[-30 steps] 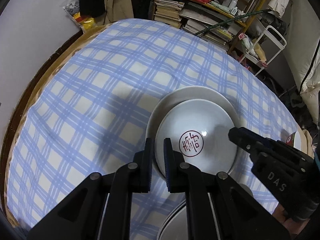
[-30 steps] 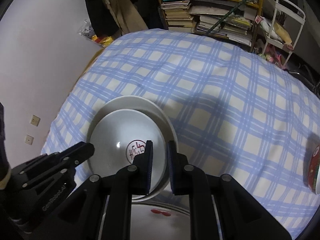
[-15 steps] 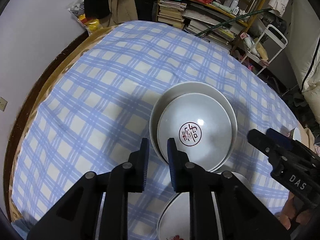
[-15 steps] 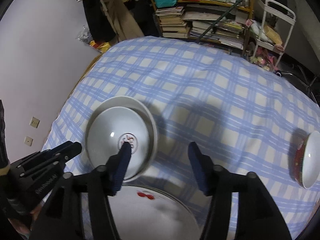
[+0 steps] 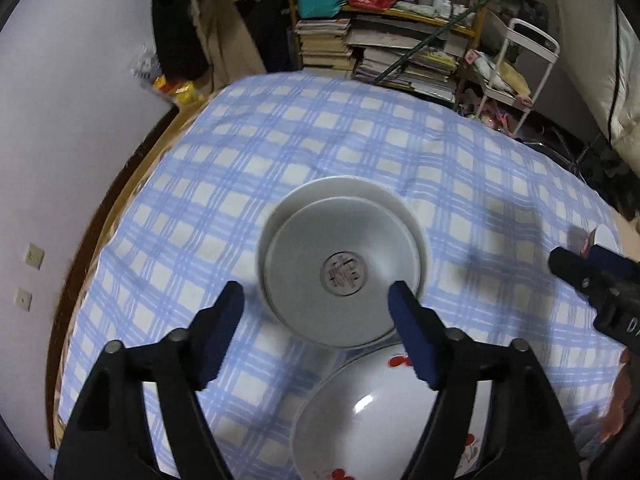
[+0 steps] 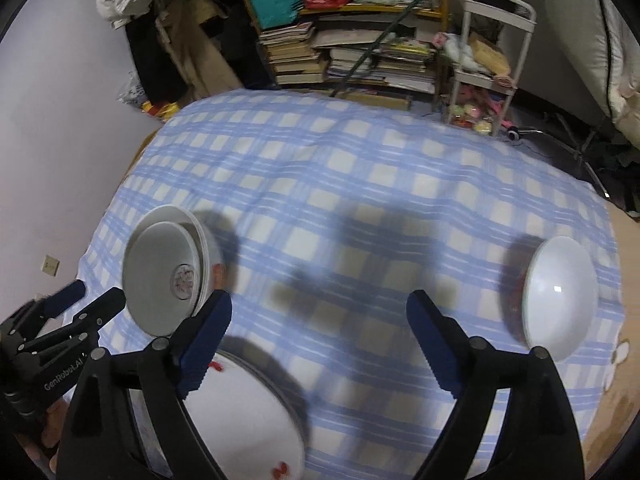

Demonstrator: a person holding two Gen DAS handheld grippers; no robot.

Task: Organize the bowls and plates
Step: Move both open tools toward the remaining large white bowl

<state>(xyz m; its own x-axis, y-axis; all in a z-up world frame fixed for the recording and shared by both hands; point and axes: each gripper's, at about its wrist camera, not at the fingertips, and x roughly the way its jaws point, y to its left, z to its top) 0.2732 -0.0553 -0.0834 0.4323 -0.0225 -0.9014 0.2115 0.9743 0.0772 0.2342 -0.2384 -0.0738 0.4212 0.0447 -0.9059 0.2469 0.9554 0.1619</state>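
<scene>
The jaws of the left gripper [image 5: 316,306] and the right gripper [image 6: 318,312] had just been opening and were seen spread wide above the blue-and-white checked tablecloth [image 6: 320,184], with nothing pressed between either pair of blue pads. A pale grey bowl with a round red seal in its well [image 5: 342,272] was nested in a slightly larger white bowl [image 5: 352,186], at twelve o'clock from the left gripper. A white plate with red flower prints [image 5: 384,412] was set just beside the stack at six o'clock, while a white bowl with a red outer wall [image 6: 560,296] was left well apart at three o'clock.
</scene>
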